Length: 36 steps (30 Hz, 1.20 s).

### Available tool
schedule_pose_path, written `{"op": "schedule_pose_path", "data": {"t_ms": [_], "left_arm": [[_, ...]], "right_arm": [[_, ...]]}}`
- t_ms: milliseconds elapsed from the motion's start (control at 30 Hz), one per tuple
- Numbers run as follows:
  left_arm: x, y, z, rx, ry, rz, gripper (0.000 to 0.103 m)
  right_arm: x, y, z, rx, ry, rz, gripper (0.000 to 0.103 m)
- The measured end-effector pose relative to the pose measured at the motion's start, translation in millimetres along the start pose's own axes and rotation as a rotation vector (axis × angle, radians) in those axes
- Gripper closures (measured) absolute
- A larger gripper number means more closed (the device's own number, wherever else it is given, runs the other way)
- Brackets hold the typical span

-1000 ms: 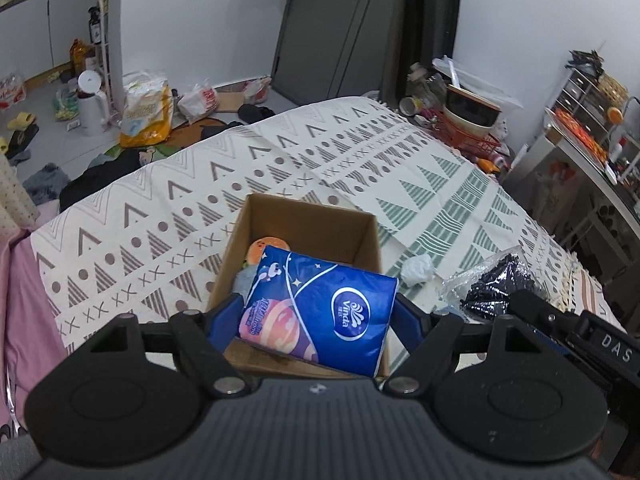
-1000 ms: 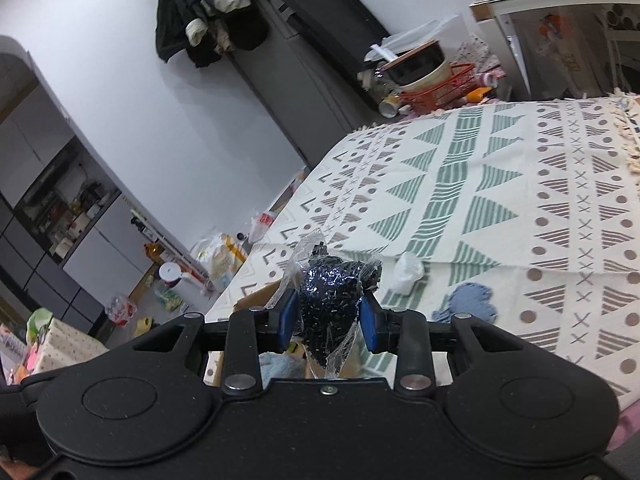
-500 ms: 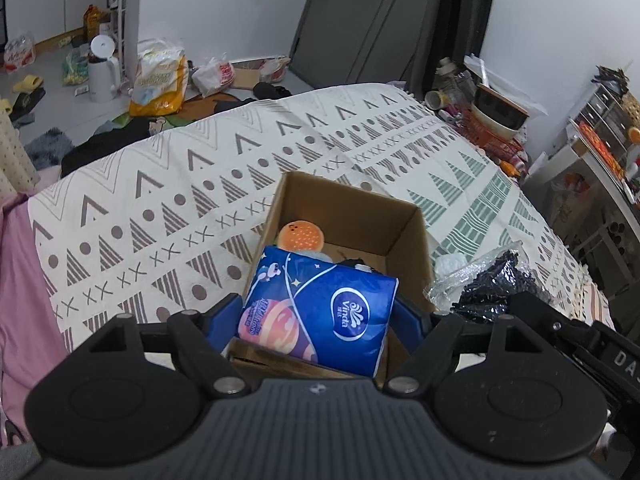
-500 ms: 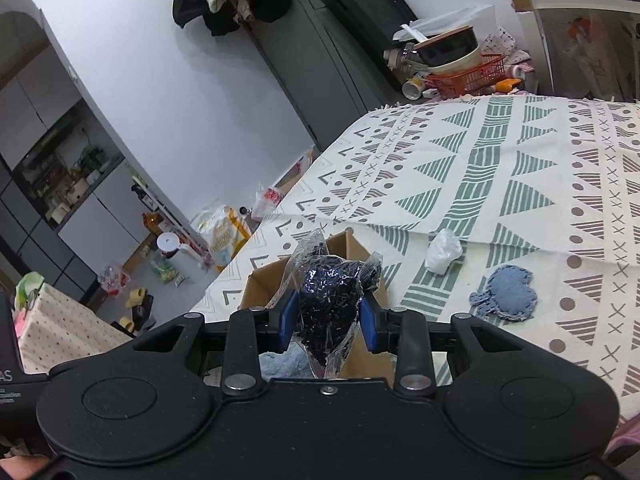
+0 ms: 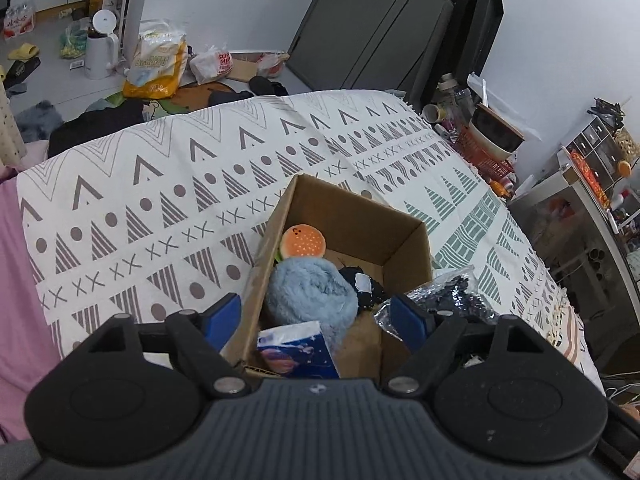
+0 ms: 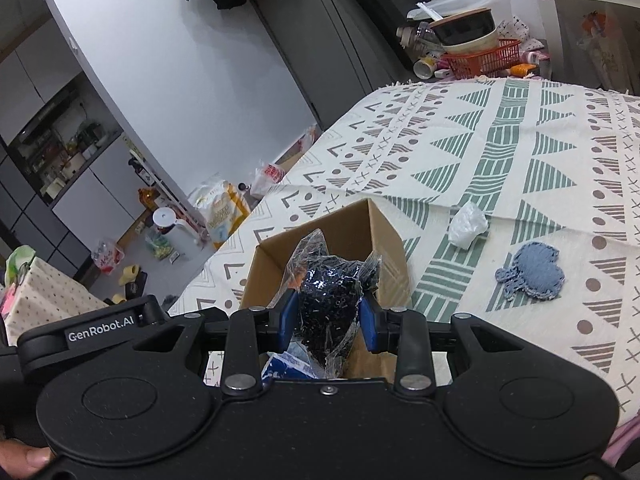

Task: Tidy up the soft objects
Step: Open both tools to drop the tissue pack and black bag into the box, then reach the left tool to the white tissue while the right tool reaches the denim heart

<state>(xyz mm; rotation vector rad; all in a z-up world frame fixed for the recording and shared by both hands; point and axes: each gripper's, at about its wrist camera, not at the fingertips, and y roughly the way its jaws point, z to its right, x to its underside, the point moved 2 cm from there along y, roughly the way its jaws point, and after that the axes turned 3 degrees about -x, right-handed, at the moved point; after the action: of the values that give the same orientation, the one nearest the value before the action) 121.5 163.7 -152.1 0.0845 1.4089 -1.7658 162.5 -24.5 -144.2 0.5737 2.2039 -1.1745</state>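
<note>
An open cardboard box (image 5: 352,216) (image 6: 384,236) sits on the patterned bedspread. Inside lie an orange burger plush (image 5: 303,242), a fluffy blue bundle (image 5: 310,294), a dark item (image 5: 364,286) and the blue tissue pack (image 5: 296,348), which rests at the box's near end. My left gripper (image 5: 318,316) hangs open over the box, nothing between its fingers. My right gripper (image 6: 329,318) is shut on a clear bag of black pieces (image 6: 330,300) (image 5: 452,296), held above the box's near right corner.
A crumpled white plastic piece (image 6: 467,224) and a blue denim patch (image 6: 530,274) lie on the bedspread (image 5: 168,184) right of the box. Floor clutter and bags lie beyond the bed's far edge. A red basket (image 6: 482,62) with bowls stands at the far right.
My left gripper opened and the tissue pack dropped into the box's near end. Both grippers moved in closer over the box, the right still holding the bag.
</note>
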Motion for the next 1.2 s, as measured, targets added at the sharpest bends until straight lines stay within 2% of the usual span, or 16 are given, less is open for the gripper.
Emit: {"op": "schedule_pose_path", "data": {"t_ms": [133, 200, 267, 333, 400, 500, 800, 1200], "left_arm": [[-1.5, -2.0, -1.1, -0.009, 0.006, 0.000, 0.023], [-1.7, -4.0, 0.6, -0.021, 0.017, 0.003, 0.023], [-1.8, -5.7, 2.9, -0.031, 0.026, 0.006, 0.022], [-1.5, -7.9, 7.1, -0.040, 0.036, 0.008, 0.022], [-1.0, -9.2, 12.0, -0.049, 0.046, 0.006, 0.022], [0.9, -12.7, 22.0, -0.054, 0.066, 0.008, 0.021], [9.7, -25.6, 58.7, -0.080, 0.132, 0.045, 0.018], [24.2, -25.1, 114.4, -0.103, 0.224, 0.055, 0.018]], "right_arm": [[0.7, 1.0, -1.0, -0.010, 0.014, -0.006, 0.065], [-0.9, -3.5, 1.2, -0.017, 0.039, 0.007, 0.050], [-3.7, -9.4, 2.2, -0.019, 0.042, 0.021, 0.048], [-7.7, -16.7, 5.3, -0.003, 0.045, 0.029, 0.040], [-11.6, -26.6, 10.5, 0.022, 0.049, 0.048, 0.026], [-18.7, -42.8, 19.0, 0.056, 0.043, 0.086, 0.017], [-40.9, -82.1, 62.7, 0.084, 0.099, 0.123, 0.009], [-46.0, -100.6, 125.6, 0.067, 0.214, 0.134, 0.008]]}}
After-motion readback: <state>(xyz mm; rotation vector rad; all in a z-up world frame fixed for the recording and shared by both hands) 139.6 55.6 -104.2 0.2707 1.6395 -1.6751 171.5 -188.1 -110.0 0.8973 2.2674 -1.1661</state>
